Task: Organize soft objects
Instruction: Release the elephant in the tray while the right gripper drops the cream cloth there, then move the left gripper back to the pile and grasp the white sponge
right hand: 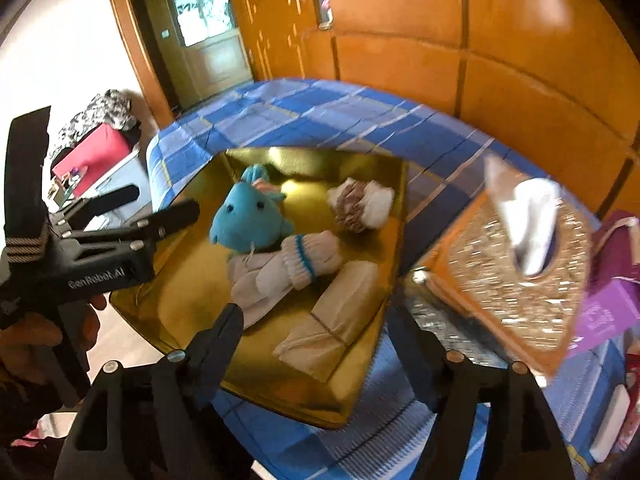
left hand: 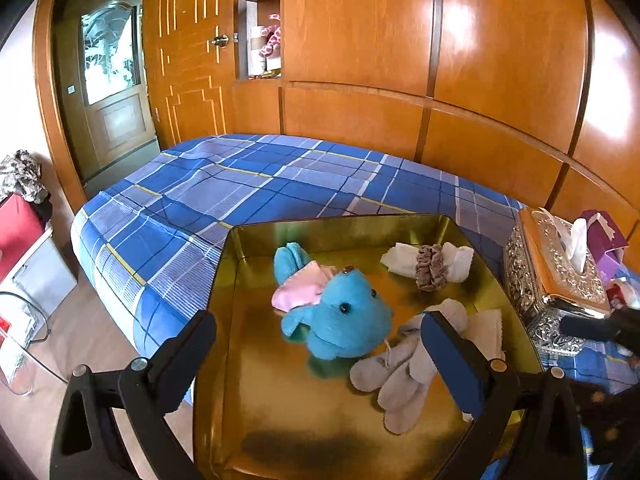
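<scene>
Right gripper (right hand: 316, 336) stands with jaws apart and empty above the near corner of the shallow gold metal tray (right hand: 280, 380); folded cream cloth (right hand: 332, 312) lies just ahead, long axis pointing away; left gripper (left hand: 320, 344), also spread and empty, hangs beyond over the blue plush elephant (left hand: 340, 312).

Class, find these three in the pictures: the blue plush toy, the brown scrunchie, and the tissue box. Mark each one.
blue plush toy (left hand: 340, 312), left wrist view, on its face beside the eye.
brown scrunchie (left hand: 430, 268), left wrist view, on its gathered fabric around the white cloth.
tissue box (left hand: 560, 276), left wrist view, on its patterned lid.
</scene>
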Demonstrator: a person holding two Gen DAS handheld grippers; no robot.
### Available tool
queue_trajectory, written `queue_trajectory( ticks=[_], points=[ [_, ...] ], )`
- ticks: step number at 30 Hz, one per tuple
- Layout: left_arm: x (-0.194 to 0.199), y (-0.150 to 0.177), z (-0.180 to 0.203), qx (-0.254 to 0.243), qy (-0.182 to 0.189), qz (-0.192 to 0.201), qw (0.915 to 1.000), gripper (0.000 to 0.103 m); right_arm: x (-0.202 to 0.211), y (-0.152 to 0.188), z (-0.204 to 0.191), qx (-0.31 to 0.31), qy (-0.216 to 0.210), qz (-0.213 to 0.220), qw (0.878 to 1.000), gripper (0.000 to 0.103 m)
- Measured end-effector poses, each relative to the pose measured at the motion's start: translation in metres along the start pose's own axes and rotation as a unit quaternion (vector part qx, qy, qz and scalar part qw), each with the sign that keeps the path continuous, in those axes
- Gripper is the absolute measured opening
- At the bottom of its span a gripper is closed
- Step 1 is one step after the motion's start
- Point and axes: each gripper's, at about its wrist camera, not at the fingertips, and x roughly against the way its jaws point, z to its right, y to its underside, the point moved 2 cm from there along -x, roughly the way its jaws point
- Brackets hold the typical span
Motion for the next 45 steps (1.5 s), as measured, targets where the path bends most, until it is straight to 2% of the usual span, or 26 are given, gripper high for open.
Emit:
queue_trajectory(
  ticks=[2, 4, 6, 9, 16, 20, 22, 24, 28, 31, 32, 34, 35, 37, 40, 41, 43, 45],
  points=[
    [0.001, 0.0, 0.004, -0.007, 0.001, 0.001, 1.0, 0.103, 0.01, 0.001, 0.002, 0.001, 0.011, 0.011, 1.0, 0.077],
    [0.003, 0.001, 0.007, -0.012, 0.003, 0.004, 0.9999, 0.103, 0.021, 0.003, 0.007, 0.0, 0.028, 0.024, 0.999, 0.088],
    [0.005, 0.001, 0.01, -0.017, 0.007, 0.006, 0.9998, 0.103, 0.03, 0.005, 0.014, -0.002, 0.046, 0.038, 0.998, 0.09],
    [0.007, 0.002, 0.015, -0.022, 0.012, 0.007, 0.9996, 0.103, 0.041, 0.009, 0.03, -0.018, 0.074, 0.051, 0.996, 0.1],
    [0.011, 0.005, 0.028, -0.044, 0.021, 0.013, 0.9987, 0.103, 0.072, 0.025, 0.088, -0.084, 0.131, 0.065, 0.986, 0.1],
    [0.01, 0.008, 0.034, -0.051, 0.025, 0.008, 0.9983, 0.103, 0.089, 0.042, 0.128, -0.127, 0.171, 0.063, 0.975, 0.1],
    [0.011, 0.01, 0.037, -0.056, 0.025, 0.008, 0.9981, 0.103, 0.099, 0.052, 0.151, -0.157, 0.194, 0.068, 0.966, 0.1],
    [0.013, 0.011, 0.041, -0.066, 0.023, 0.012, 0.9975, 0.103, 0.113, 0.064, 0.177, -0.195, 0.222, 0.076, 0.952, 0.1],
    [0.017, 0.012, 0.05, -0.082, 0.041, 0.016, 0.9956, 0.103, 0.147, 0.094, 0.232, -0.289, 0.274, 0.099, 0.912, 0.1],
    [0.023, 0.011, 0.06, -0.097, 0.065, 0.022, 0.9929, 0.103, 0.179, 0.126, 0.278, -0.38, 0.306, 0.122, 0.864, 0.1],
    [0.027, 0.01, 0.063, -0.1, 0.071, 0.024, 0.9922, 0.103, 0.192, 0.142, 0.296, -0.419, 0.315, 0.131, 0.841, 0.1],
    [0.034, 0.008, 0.069, -0.105, 0.089, 0.03, 0.99, 0.103, 0.21, 0.166, 0.318, -0.467, 0.327, 0.143, 0.809, 0.1],
    [0.038, 0.006, 0.073, -0.107, 0.098, 0.032, 0.9889, 0.103, 0.22, 0.183, 0.333, -0.495, 0.337, 0.15, 0.787, 0.1],
    [0.047, 0.001, 0.083, -0.111, 0.122, 0.037, 0.9855, 0.103, 0.23, 0.205, 0.349, -0.527, 0.348, 0.152, 0.76, 0.1],
    [0.064, -0.007, 0.105, -0.133, 0.154, 0.049, 0.9779, 0.103, 0.236, 0.235, 0.362, -0.56, 0.35, 0.156, 0.735, 0.1],
    [0.07, -0.01, 0.116, -0.146, 0.168, 0.052, 0.9737, 0.103, 0.236, 0.243, 0.366, -0.577, 0.337, 0.157, 0.727, 0.1],
    [0.077, -0.014, 0.138, -0.169, 0.203, 0.048, 0.9632, 0.103, 0.233, 0.248, 0.369, -0.599, 0.307, 0.169, 0.72, 0.1],
    [0.085, -0.017, 0.163, -0.193, 0.235, 0.046, 0.9515, 0.103, 0.233, 0.25, 0.369, -0.603, 0.305, 0.167, 0.718, 0.1]
  ],
)
